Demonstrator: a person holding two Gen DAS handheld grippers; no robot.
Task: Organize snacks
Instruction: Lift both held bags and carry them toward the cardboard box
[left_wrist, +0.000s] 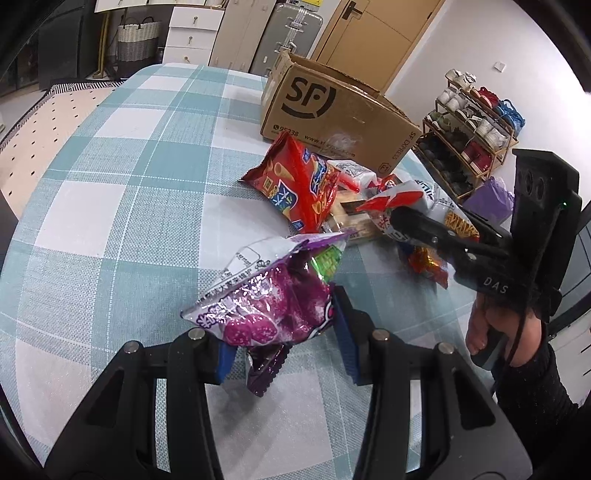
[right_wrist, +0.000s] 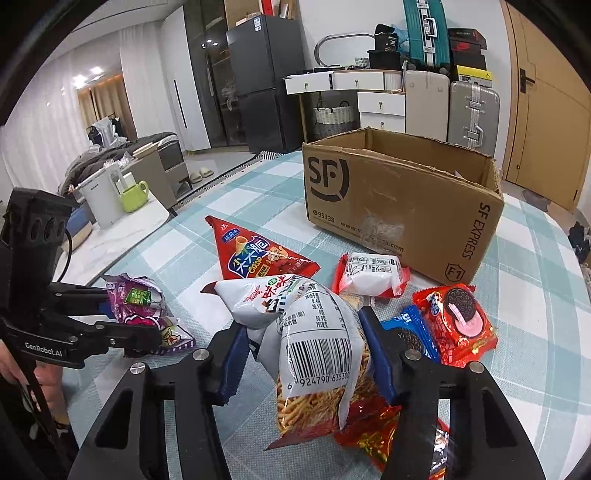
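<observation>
My left gripper (left_wrist: 286, 341) is shut on a purple snack bag (left_wrist: 269, 295) and holds it just above the checked tablecloth (left_wrist: 129, 184); it also shows in the right wrist view (right_wrist: 147, 314). My right gripper (right_wrist: 306, 354) is shut on a white and red bag of crispy sticks (right_wrist: 314, 347), seen in the left wrist view (left_wrist: 410, 206) too. An open SF cardboard box (right_wrist: 399, 206) stands behind the snack pile. A red cone-snack bag (right_wrist: 258, 258), a small white and red pack (right_wrist: 371, 275) and red and blue Oreo packs (right_wrist: 456, 323) lie on the table.
A shoe rack (left_wrist: 469, 136) stands beyond the table's right edge. Drawers, suitcases and a basket (right_wrist: 336, 116) are behind the table. A low side table with a white appliance and a green mug (right_wrist: 135, 195) is at the left.
</observation>
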